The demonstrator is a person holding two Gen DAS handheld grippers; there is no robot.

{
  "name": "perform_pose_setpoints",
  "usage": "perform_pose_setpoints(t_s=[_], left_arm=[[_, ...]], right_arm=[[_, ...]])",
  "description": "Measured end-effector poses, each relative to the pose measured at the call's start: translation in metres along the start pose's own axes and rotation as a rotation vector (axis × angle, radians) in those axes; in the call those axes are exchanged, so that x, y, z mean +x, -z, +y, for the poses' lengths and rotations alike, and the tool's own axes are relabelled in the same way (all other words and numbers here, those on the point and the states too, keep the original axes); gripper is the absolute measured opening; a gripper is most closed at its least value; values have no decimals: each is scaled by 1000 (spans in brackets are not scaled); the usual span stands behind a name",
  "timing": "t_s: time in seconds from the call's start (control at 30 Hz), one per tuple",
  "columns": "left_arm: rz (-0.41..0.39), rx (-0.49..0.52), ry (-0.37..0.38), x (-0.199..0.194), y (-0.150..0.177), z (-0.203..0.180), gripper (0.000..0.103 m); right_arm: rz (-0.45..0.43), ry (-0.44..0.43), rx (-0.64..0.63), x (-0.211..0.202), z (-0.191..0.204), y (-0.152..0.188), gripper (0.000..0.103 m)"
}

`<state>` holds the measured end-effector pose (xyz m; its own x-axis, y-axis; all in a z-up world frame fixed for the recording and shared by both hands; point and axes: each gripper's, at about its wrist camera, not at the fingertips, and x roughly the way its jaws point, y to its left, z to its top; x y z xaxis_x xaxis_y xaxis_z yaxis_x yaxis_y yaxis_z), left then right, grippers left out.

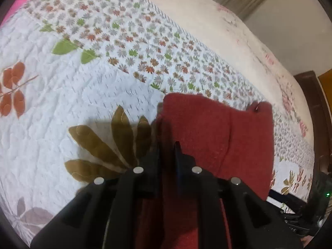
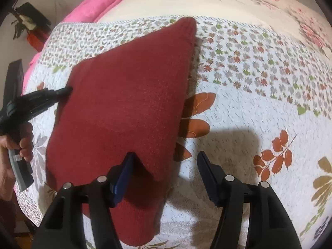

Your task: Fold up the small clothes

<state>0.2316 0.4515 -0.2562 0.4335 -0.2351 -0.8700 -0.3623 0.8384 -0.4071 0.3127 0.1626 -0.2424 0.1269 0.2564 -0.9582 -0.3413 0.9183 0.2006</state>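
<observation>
Spread across both frames is a white floral quilt [image 2: 249,108], with a pink blanket [image 2: 99,2] glimpsed at the upper left. At centre of the right wrist view, a dark red knitted garment [image 2: 124,112] is held up off the quilt. Its left edge is pinched by the left gripper [image 2: 66,90], jaws closed tight on the fabric, a hand [image 2: 18,143] seen on the handle. At the bottom, the right gripper [image 2: 166,166] is spread wide, only its left finger touching the cloth.
</observation>
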Motion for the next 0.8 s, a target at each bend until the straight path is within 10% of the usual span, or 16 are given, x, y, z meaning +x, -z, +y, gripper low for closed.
perform_pose_setpoints(t_s=[0.17, 0.8], left_arm=[[66, -37, 122, -23, -1, 3, 80], [388, 51, 340, 48, 44, -1, 86]], right_arm=[[-20, -57, 33, -13, -9, -3, 63], [18, -173, 92, 27, -13, -9, 81]])
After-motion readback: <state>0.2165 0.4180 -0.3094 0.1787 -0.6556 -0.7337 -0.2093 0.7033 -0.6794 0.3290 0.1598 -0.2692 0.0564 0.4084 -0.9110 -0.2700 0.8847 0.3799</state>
